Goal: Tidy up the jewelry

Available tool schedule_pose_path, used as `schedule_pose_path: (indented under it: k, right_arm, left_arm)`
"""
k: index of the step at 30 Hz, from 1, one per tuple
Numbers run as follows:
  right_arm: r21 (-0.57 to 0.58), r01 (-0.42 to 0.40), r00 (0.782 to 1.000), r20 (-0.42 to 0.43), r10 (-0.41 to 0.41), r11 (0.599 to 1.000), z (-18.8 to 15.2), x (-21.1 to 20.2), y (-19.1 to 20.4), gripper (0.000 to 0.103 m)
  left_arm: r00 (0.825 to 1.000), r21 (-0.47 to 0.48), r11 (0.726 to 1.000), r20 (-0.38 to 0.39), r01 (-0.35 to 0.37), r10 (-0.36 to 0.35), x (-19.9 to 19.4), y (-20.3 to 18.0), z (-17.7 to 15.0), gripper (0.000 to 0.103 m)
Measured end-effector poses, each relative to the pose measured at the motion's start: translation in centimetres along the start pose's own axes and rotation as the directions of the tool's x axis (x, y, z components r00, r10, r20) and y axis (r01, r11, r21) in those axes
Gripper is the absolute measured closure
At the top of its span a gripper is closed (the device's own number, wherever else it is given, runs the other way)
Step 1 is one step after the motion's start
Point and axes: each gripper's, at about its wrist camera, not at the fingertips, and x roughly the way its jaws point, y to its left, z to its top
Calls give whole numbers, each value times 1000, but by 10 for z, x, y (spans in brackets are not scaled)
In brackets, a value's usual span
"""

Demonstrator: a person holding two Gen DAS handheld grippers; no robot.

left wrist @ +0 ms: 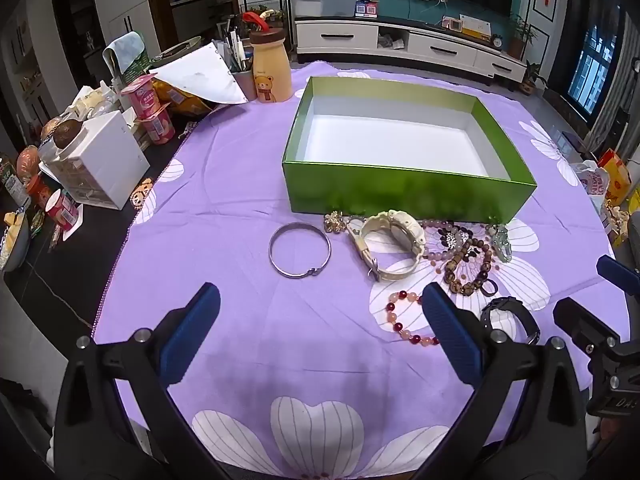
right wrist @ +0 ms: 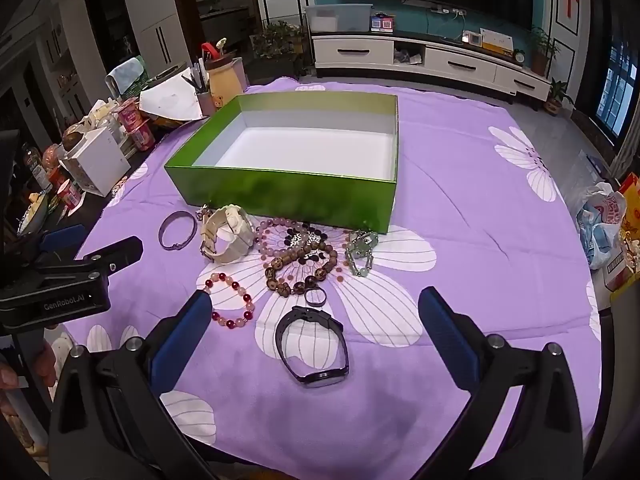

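An open green box (left wrist: 408,194) (right wrist: 280,196) with a white inside holds nothing and stands on the purple cloth. In front of it lie a silver bangle (left wrist: 299,250) (right wrist: 177,230), a cream watch (left wrist: 394,244) (right wrist: 228,238), brown, pink and green bead bracelets (left wrist: 468,268) (right wrist: 304,266), a red-and-pink bead bracelet (left wrist: 404,320) (right wrist: 232,304), a small ring (right wrist: 315,297) and a black watch (left wrist: 510,320) (right wrist: 314,350). My left gripper (left wrist: 320,304) is open and empty just short of the bangle. My right gripper (right wrist: 316,312) is open and empty over the black watch.
The table's left edge is crowded: a white drawer unit (left wrist: 100,160), yoghurt cups (left wrist: 154,114), a bear bottle (left wrist: 272,68), a pen cup and papers. Plastic bags (right wrist: 604,224) lie at the right edge. The other gripper shows in each view (left wrist: 600,344) (right wrist: 72,276).
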Motion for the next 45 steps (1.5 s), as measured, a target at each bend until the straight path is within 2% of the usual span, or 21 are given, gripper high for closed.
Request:
schedule_pose_path:
  k: [45]
  right_arm:
    - [-14, -13, 1000, -7, 13, 1000, 0, 0, 6, 1]
  left_arm:
    - [1000, 9, 1000, -4, 15, -15, 3, -3, -2, 2]
